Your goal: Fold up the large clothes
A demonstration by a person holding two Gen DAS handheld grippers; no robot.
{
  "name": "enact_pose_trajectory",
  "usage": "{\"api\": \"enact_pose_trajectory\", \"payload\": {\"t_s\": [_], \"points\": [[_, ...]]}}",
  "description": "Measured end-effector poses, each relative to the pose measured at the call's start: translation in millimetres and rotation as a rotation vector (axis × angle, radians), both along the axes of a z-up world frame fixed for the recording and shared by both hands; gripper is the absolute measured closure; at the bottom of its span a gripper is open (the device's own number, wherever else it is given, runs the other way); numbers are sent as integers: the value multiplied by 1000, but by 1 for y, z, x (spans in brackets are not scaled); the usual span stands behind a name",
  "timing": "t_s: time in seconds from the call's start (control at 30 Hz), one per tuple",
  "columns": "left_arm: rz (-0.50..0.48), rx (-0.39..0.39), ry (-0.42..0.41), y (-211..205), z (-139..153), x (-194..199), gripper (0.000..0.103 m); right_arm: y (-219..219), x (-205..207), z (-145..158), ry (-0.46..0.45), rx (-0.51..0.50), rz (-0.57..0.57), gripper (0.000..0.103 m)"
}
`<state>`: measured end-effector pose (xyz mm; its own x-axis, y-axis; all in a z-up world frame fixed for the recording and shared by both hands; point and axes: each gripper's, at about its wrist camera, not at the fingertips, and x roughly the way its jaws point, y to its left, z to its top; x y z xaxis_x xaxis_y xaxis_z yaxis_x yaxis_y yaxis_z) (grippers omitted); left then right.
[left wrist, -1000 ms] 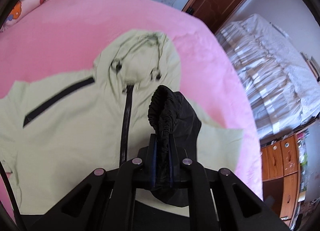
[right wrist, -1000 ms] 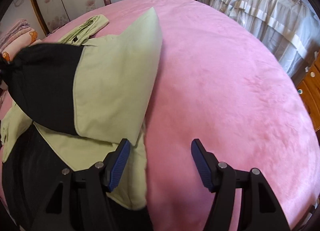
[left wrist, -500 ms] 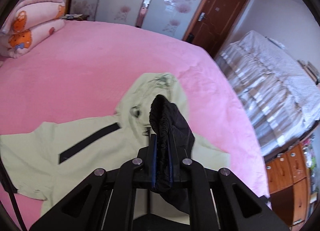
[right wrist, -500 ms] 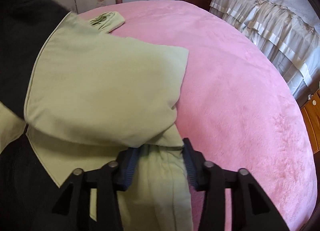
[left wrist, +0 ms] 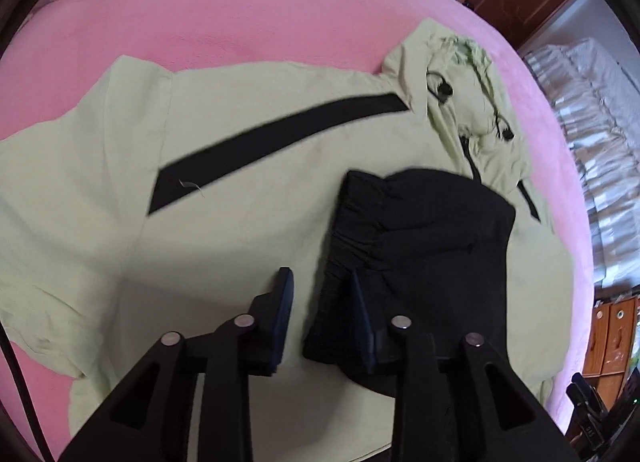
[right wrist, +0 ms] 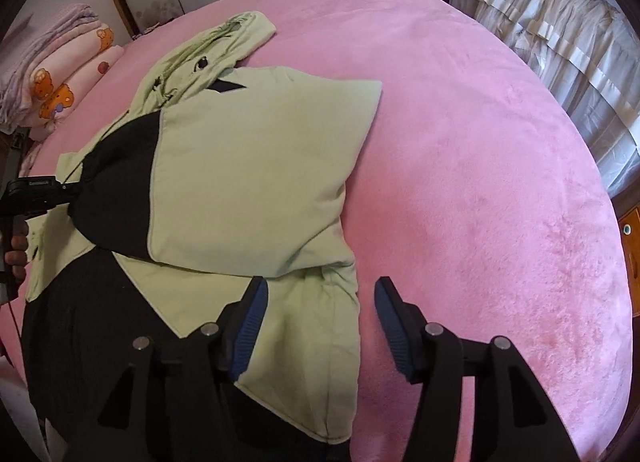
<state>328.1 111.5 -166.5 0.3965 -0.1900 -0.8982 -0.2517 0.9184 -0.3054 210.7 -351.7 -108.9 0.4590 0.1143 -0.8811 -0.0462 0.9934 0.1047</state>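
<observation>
My left gripper is opening, jaws part way apart; the black cuff of the folded sleeve lies btwn them, only brushing the right pad, no squeeze. My right gripper is also opening, jaws wide, hovering over the jacket's side edge w/ nothing pinched. The light green jacket lies face up mid bed, hood toward the far edge, sleeve folded across the chest.

Matt green cloth jacket lies on fuzzy pink plush blanket.
</observation>
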Motion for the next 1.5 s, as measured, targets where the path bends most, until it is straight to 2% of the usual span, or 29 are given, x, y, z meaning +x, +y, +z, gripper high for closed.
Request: {"api": "enact_pose_trajectory", "payload": {"t_s": [0.07, 0.17, 0.3, 0.4, 0.47, 0.5, 0.53, 0.57, 0.6, 0.7, 0.77, 0.83, 0.97, 1.07, 1.13, 1.27, 1.37, 1.5], "points": [[-2, 8, -17, 5, 2, 4, 70, -5, 14, 11, -19, 39, -27, 35], [-2, 0, -26, 6, 4, 17, 67, -13, 53, 12, -27, 82, -90, 34], [-11, -3, -13, -3, -5, 33, 57, -22, 114, -11, 9, 97, -170, 34], [-34, 34, -27, -16, -8, 44, 57, -29, 148, -33, 55, 78, -224, 34], [-60, 68, -51, -26, -6, 49, 76, -29, 166, -46, 83, 76, -244, 34], [-70, 100, -54, -32, -5, 52, 78, -28, 170, -51, 92, 73, -240, 36], [-78, 124, -64, -36, -3, 55, 79, -24, 174, -54, 91, 55, -223, 42], [-86, 136, -76, -40, -1, 56, 79, -20, 176, -54, 78, 27, -199, 78], [-88, 137, -93, -42, 1, 56, 80, -17, 177, -52, 71, -14, -193, 100], [-81, 134, -119, -41, -1, 58, 80, -21, 175, -44, -1, -46, -203, 100], [-88, 132, -68, -41, -18, 63, 80, -26, 177, -57, 38, -52, -204, 99], [-86, 136, -72, -43, -21, 62, 79, -26, 176, -59, 44, -61, -200, 98], [-110, 188, -75, -46, -4, 53, 79, -27, 162, -38, 19, -86, -240, 76], [-115, 234, -99, -44, 18, 38, 76, -14, 136, -12, -74, -108, -219, 67], [-106, 227, -130, -43, 34, 24, 67, 3, 117, 1, -129, -128, -181, 65], [-118, 194, -184, -64, 49, 0, 63, 57, 87, 10, -165, -74, -51, 65], [-148, 146, -175, -91, 38, -11, 63, 109, 67, -1, -132, -42, 65, 65], [-157, 163, -103, -120, 4, -18, 63, 162, 46, -32, -86, -67, 184, 65]]}}
